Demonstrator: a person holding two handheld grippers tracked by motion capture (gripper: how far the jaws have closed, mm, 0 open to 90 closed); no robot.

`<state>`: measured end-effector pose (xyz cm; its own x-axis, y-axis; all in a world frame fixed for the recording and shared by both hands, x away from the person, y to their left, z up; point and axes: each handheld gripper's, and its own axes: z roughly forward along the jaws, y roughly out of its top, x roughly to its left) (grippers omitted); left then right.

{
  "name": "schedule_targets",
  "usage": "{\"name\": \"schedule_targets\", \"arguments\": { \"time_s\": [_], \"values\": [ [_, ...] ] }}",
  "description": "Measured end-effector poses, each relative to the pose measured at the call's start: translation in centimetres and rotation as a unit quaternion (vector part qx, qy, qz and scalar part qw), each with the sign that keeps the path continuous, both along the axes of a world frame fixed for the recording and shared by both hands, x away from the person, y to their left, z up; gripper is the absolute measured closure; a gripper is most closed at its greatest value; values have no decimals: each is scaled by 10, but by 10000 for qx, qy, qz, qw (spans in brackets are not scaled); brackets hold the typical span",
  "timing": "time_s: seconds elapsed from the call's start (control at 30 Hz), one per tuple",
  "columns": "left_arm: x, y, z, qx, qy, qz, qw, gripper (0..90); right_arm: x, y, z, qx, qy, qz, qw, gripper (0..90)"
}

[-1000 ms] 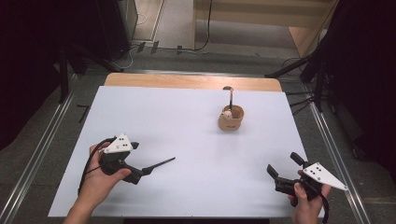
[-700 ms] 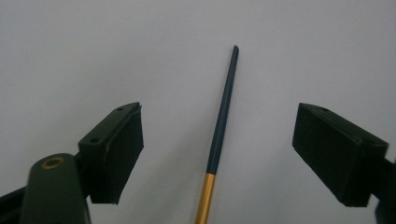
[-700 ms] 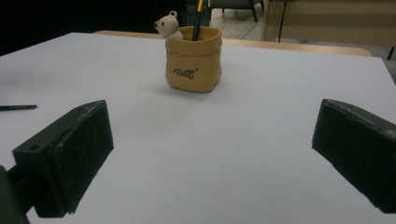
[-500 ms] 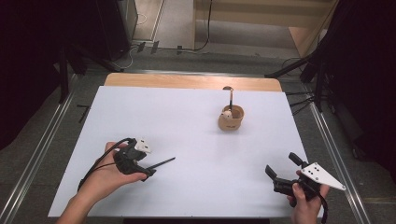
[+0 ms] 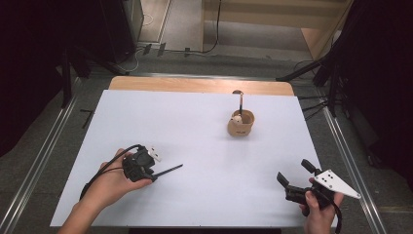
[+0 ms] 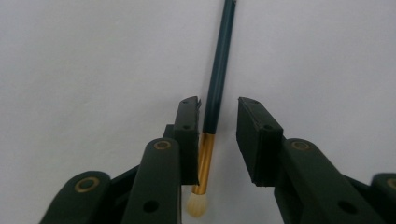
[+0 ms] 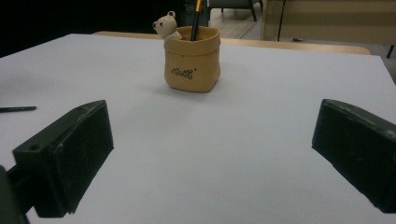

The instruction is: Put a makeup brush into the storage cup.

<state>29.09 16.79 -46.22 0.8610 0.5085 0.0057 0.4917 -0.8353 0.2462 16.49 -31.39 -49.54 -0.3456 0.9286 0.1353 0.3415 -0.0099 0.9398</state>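
1. Two grippers in play. Left gripper [image 6: 218,135] is down at the near-left of the white table [image 5: 204,195], straddling a thin brush [image 6: 219,70] that lies flat on the surface.
2. Its jaws have just been closing and now stand narrow. One pad [image 6: 189,135] sits at or just beside the brush shaft where the dark handle meets the gold ferrule; the other pad is apart, with a gap showing. Not clamped yet, by my read.
3. Brush bristles point back toward the hand, and the dark handle runs out ahead of the jaws. In the high view it sticks out to the right of the left gripper [image 5: 146,163].
4. Right gripper [image 5: 298,181] sits at the near-right in the person's hand, jaws wide apart, with nothing between them.
5. Risks:
   - Brush is off-centre in the gap, so the closing jaws may push it sideways or roll it out.
   - The shaft is thin and round and lies on the table, so the pads could close over it and miss.
   - Gripping near the bristle end leaves the long handle free, so it may droop or swing on lifting.
6. Further back, right of centre, is a tan pot [image 5: 240,124] with a small bear figure [image 7: 166,24] at the rim. It holds one upright brush-like tool [image 5: 239,101]; I can't tell what else is inside.
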Motion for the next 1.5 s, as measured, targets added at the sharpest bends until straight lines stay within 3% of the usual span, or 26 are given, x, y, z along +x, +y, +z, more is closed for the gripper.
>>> {"name": "schedule_targets", "arguments": {
  "time_s": [0.37, 0.73, 0.93, 1.07, 1.2, 1.43, 1.5],
  "values": [
    [1, -5, -5, 179, 0, -88, 9998, 835, 0, 0, -1, 16, 29, -6, 10000, 0],
    [1, -6, -5, 284, -32, -163, 9995, 847, 2, 3, -2, -14, 69, 14, 10000, 0],
    [2, 1, -6, -43, 51, 9, 10000, 848, 2, 4, -2, -10, 76, 38, 10000, 0],
    [3, 6, -2, -226, -28, 101, 9997, 848, 2, 5, -2, -12, 72, 39, 10000, 0],
    [-1, 7, 6, -440, -127, 26, 9989, 848, 2, 7, -1, -25, 68, 44, 10000, 0],
    [-3, 8, 17, -950, -302, 89, 9950, 849, 3, 11, -1, -15, 63, 88, 9999, 0],
    [-4, 7, 18, -1160, -308, 122, 9927, 849, 3, 13, -1, -36, 45, 114, 9999, 0]
  ]
}}
